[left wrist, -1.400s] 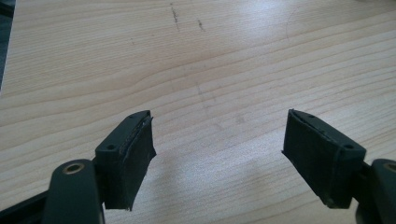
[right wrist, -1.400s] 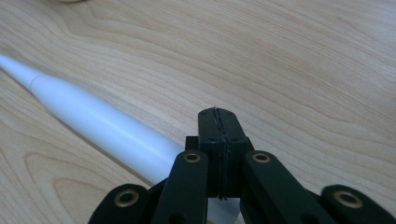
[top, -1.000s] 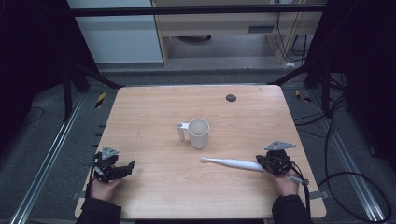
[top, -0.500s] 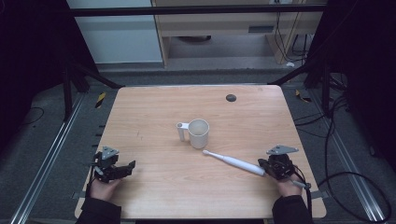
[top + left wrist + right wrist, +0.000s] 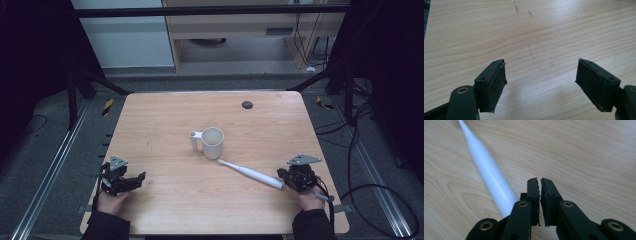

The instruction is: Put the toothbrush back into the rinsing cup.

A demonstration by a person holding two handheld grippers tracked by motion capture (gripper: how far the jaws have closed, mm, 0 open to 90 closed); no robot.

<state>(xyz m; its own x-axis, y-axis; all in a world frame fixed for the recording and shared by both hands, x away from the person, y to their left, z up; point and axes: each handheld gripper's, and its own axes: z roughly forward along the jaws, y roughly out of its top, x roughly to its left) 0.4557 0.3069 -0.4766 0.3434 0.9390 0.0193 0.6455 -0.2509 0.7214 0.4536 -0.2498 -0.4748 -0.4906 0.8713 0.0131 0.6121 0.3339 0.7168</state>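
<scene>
Left gripper jaws wide over bare wooden table; right gripper jaws pressed together, empty, electric toothbrush just beside; mug mid-table.

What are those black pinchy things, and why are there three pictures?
A person holds a claw tool in each hand. One picture comes from a camera high above the wooden table. The other two come from small cameras riding on each claw. On the table stand a white mug and, lying flat, a white toothbrush; there is a small black spot near the far edge. The left claw is wide open over bare wood, holding nothing. The right claw is pinched shut, and the toothbrush lies right beside it, not between its jaws.
</scene>
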